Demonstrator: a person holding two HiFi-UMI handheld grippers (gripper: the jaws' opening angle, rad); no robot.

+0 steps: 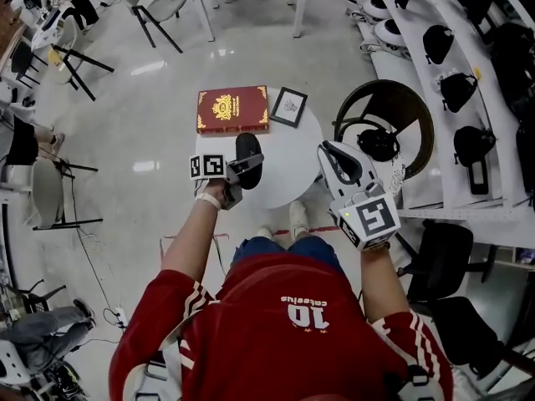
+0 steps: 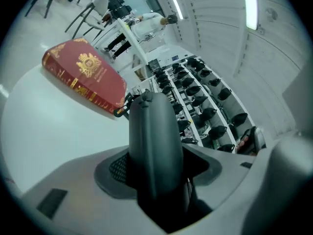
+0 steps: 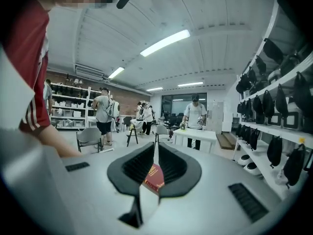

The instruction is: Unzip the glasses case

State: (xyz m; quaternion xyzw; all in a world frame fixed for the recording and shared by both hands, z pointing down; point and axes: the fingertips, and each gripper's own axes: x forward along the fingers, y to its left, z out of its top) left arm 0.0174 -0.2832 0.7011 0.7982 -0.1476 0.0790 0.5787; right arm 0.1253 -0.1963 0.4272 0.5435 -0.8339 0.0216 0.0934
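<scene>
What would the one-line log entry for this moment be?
left gripper: jaws closed on glasses case | right gripper: jaws together, empty

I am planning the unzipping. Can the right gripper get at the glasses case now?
Probably yes. The left gripper holds the glasses case over the white table, its far end sticking out free, and nothing stands between it and the empty right gripper; the red book lies farther back.

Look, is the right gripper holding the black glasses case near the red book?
No, it is the left gripper that holds the black glasses case near the red book. The left gripper view shows the case between its fingers.
</scene>
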